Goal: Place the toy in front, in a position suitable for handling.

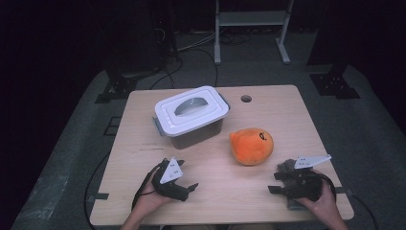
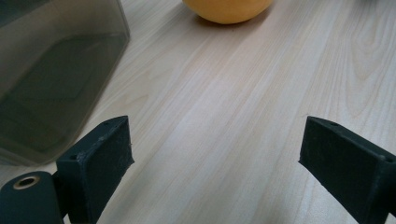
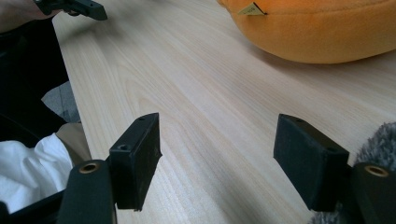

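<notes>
Pale wood grain of the table (image 1: 287, 115) runs under both our grippers, with a dark floor around it. We hold the left gripper (image 1: 189, 187) low over the near left of the table, jaws spread wide with bare wood between them. We hold the right gripper (image 1: 275, 182) at the near right, jaws likewise released and holding nothing; a grey fuzzy scrap (image 3: 380, 140) sits beside its right jaw. Between the two, a little farther out, lies the orange plush toy (image 1: 251, 146), apart from both. Beyond the left gripper stands the grey box (image 1: 191, 117), its white lid (image 1: 189, 110) on, near the toy but not touching it.
</notes>
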`<control>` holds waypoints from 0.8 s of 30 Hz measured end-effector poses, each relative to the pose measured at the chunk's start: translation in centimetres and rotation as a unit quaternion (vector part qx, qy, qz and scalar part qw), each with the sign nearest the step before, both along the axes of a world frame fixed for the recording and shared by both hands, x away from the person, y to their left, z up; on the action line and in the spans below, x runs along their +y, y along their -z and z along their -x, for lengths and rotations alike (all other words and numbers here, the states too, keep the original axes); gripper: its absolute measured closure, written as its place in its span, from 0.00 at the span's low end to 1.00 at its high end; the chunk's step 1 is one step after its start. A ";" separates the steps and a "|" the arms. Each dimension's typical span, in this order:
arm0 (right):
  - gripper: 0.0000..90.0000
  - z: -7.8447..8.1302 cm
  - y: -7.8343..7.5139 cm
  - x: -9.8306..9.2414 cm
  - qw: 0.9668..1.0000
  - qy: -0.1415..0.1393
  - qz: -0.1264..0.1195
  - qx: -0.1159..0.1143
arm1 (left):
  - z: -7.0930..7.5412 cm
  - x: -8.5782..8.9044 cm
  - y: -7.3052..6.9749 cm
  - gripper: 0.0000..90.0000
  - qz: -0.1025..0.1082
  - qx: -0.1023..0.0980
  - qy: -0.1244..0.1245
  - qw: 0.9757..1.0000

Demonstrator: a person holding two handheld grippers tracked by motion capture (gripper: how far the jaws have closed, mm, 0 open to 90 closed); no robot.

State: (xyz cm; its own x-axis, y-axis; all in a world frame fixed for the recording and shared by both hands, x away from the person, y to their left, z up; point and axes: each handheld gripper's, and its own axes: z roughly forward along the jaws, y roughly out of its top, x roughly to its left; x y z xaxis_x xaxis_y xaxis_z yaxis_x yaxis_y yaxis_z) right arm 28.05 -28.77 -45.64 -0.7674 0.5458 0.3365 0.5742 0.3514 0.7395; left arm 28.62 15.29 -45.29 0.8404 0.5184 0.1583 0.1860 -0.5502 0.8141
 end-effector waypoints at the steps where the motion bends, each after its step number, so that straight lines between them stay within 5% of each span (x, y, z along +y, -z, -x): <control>1: 0.34 0.0 0.0 0.0 1.000 0.001 -0.001 0.001 | 0.0 0.0 0.0 0.10 0.002 0.001 -0.001 1.000; 24: 0.34 -0.6 -1.6 0.2 1.000 -0.002 -0.024 -0.010 | 0.5 0.4 -0.1 0.10 0.001 -0.004 0.003 1.000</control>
State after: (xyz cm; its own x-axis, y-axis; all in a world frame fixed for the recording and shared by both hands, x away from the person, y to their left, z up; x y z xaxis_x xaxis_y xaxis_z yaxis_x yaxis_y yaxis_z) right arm 28.63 -28.59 -44.00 -0.7762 0.5267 0.3466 0.5575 0.3167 0.7674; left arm 28.10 15.71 -45.16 0.8420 0.5144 0.1628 0.1774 -0.5489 0.8168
